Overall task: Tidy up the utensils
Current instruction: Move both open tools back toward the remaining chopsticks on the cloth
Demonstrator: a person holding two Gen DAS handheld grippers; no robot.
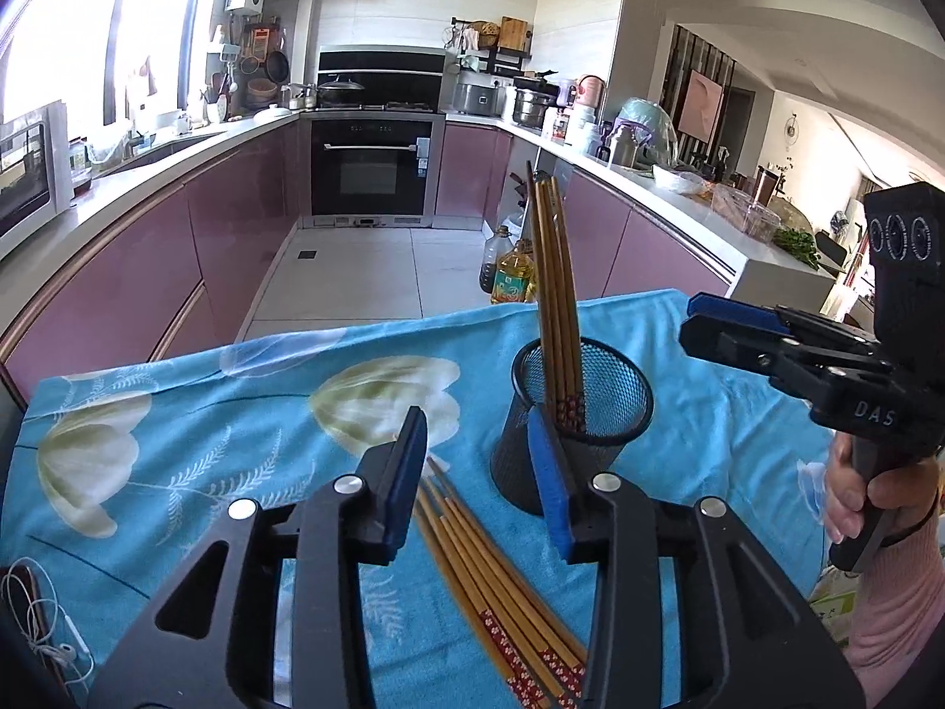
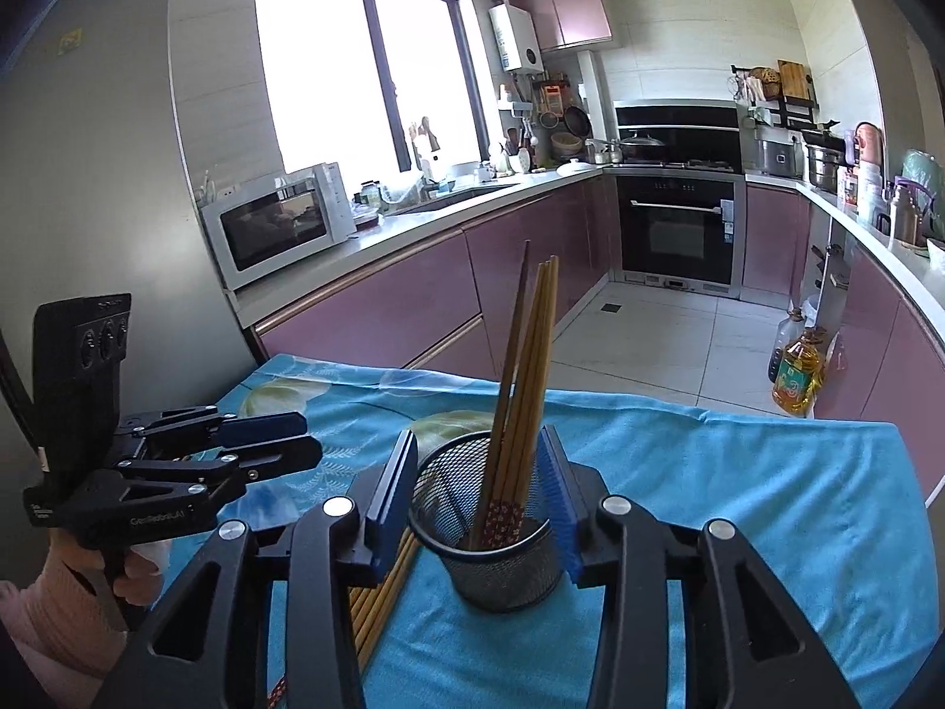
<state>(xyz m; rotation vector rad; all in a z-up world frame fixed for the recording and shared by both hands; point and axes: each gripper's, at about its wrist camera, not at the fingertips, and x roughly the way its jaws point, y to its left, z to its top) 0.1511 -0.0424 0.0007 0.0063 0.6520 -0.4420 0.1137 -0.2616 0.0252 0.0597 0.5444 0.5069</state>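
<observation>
Loose chopsticks (image 2: 378,602) largely hidden behind right gripper (image 2: 481,508) finger, patterned ends (image 1: 531,667) cut off at bottom edge

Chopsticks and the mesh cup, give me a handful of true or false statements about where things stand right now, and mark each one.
1. Some chopsticks stand in the black mesh cup. True.
2. The remaining chopsticks lie on a bare wooden table. False: they lie on a blue floral cloth.
3. The left gripper is open above the loose chopsticks. True.
4. The right gripper grips a chopstick. False: it is open with the cup between its fingers, holding nothing.
5. The cup lies tipped on its side. False: it stands upright.
</observation>
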